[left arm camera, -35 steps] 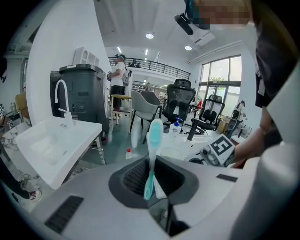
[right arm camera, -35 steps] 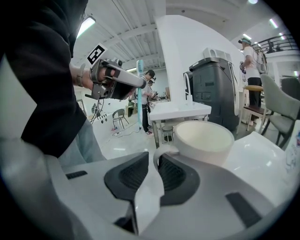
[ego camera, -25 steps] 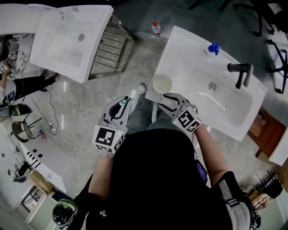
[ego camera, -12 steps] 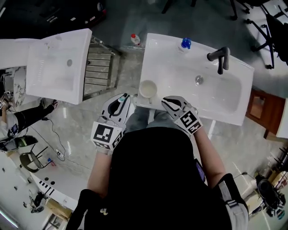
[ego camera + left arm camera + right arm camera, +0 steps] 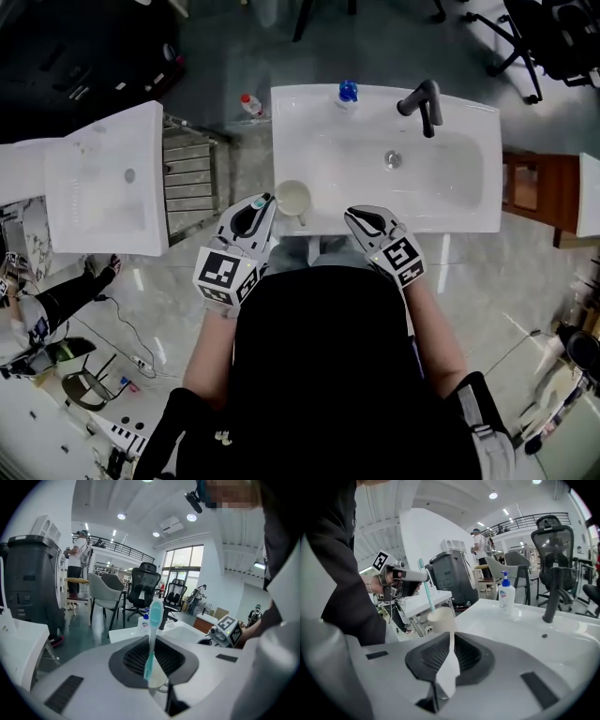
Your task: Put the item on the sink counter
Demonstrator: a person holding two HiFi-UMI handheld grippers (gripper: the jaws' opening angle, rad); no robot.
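Note:
A cream cup [image 5: 292, 199] stands on the front left corner of the white sink counter [image 5: 469, 211]. My left gripper [image 5: 261, 208] is shut on a teal toothbrush [image 5: 152, 634], held upright just left of the cup and a little above it. In the right gripper view the toothbrush [image 5: 425, 590] rises beside the cup [image 5: 440, 618]. My right gripper [image 5: 354, 217] hangs at the counter's front edge, right of the cup. Its jaws have closed together with nothing between them.
A black faucet [image 5: 422, 101] and a blue-capped soap bottle [image 5: 347, 92] stand at the back of the basin, whose drain [image 5: 393, 159] lies below the faucet. A second white sink [image 5: 103, 183] and a metal rack [image 5: 187, 169] lie to the left. A wooden cabinet [image 5: 520, 187] stands to the right.
The right gripper's jaws went from wide open beside the cup to closed, and it drew away to the right. The left gripper with the toothbrush came closer to the cup.

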